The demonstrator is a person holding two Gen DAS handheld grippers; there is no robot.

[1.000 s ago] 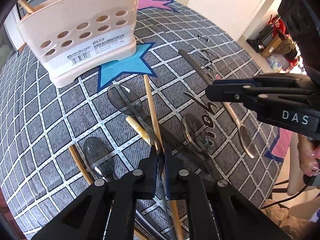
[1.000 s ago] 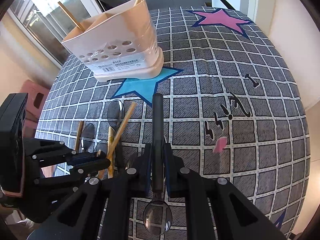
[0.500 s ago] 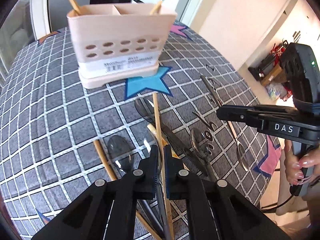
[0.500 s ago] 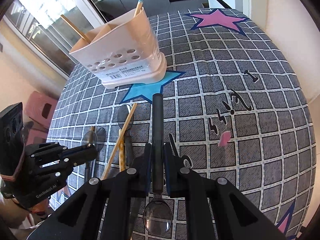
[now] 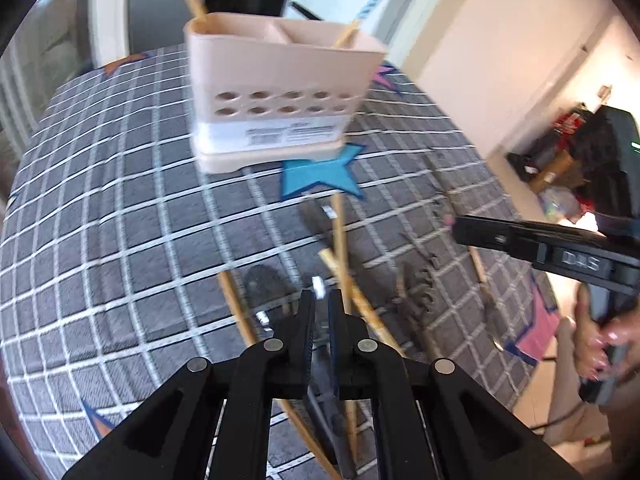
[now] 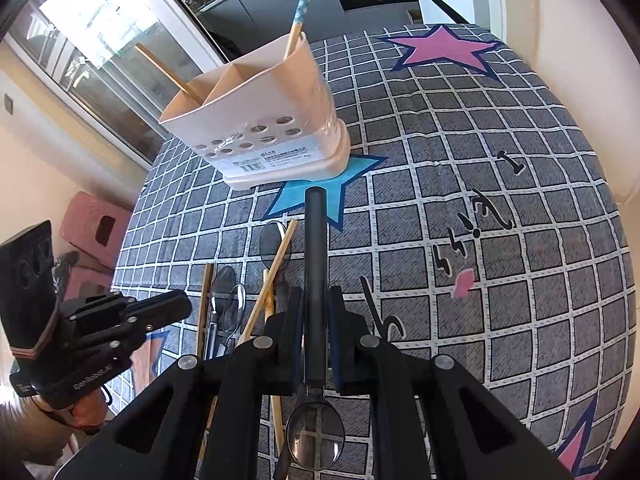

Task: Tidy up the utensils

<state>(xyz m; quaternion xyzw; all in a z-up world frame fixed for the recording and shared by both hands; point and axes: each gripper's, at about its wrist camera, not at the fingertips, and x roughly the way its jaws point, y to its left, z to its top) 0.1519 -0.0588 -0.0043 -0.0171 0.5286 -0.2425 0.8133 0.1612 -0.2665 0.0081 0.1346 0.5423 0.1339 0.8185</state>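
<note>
A beige utensil holder (image 5: 276, 104) (image 6: 260, 120) stands at the far side of the table, with two chopsticks upright in it. My left gripper (image 5: 322, 304) is shut on a thin utensil whose pale tip (image 5: 318, 282) shows between the fingers; the view is blurred, so I cannot tell which utensil. It is held above loose chopsticks (image 5: 340, 240) and spoons (image 5: 264, 284). My right gripper (image 6: 314, 300) is shut on a black-handled spoon (image 6: 314, 240), handle pointing at the holder, bowl (image 6: 316, 438) below the fingers. The left gripper also shows in the right wrist view (image 6: 168, 308).
A grey checked tablecloth (image 6: 480, 240) with blue and pink stars covers the round table. Loose chopsticks (image 6: 276, 268) and spoons (image 6: 228, 304) lie on its near left part. A wall runs along the right, a pink stool (image 6: 96, 224) stands at the left.
My left gripper has lifted and tilted up, so the holder now sits more central and farther ahead. My right gripper has risen a little with the spoon.
</note>
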